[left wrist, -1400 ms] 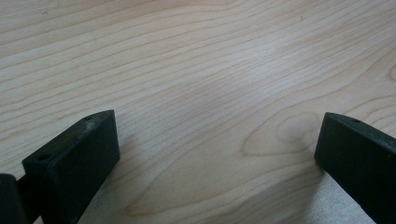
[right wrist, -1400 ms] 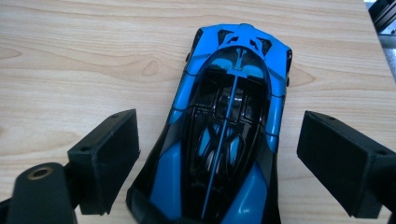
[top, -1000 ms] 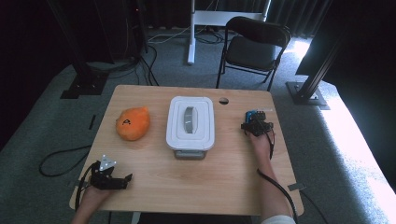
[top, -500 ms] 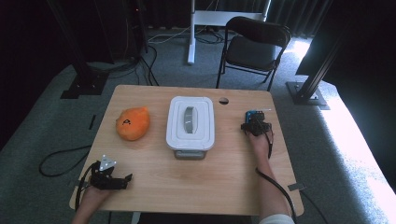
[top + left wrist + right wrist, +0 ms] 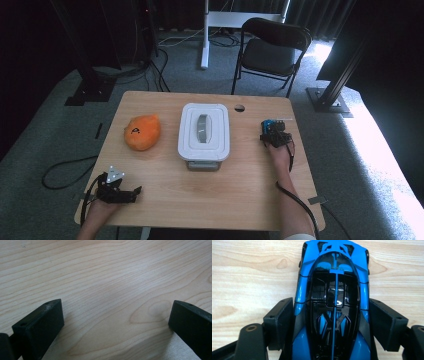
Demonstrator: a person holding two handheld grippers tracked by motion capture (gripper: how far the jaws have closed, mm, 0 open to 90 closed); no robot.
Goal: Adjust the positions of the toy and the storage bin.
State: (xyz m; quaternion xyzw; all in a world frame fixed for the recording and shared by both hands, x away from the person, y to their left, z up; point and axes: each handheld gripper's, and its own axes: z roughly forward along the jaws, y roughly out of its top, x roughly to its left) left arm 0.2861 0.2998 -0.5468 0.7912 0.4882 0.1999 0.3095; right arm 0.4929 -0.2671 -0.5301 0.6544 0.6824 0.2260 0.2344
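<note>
1. Two grippers are in my hands in the high view. My right gripper [image 5: 272, 133] sits at the right side of the wooden table [image 5: 250, 200], over a blue toy car [image 5: 269, 124], which lies just to the right of the white lidded box [image 5: 204, 134]. My left gripper [image 5: 119, 192] rests near the table's front left corner, well apart from the car. An orange plush toy [image 5: 142, 132] lies to the left of the box, between my left gripper and the table's far edge. The box stands in the middle between the plush toy and the car; its lid is on, so I cannot tell what is inside. A black folding chair [image 5: 272, 50] stands on the carpet beyond the table.

2. From the left gripper view, my left gripper [image 5: 116, 322] has its jaws spread wide over bare table [image 5: 105, 277] wood, with nothing between them.

3. From the right gripper view, my right gripper [image 5: 331, 325] has just been closing its jaws; they flank the blue toy car [image 5: 334, 290] on both sides, the pads right against its flanks. The car lies lengthwise between them on the table [image 5: 249, 277], its far end reaching past the jaw tips.
</note>
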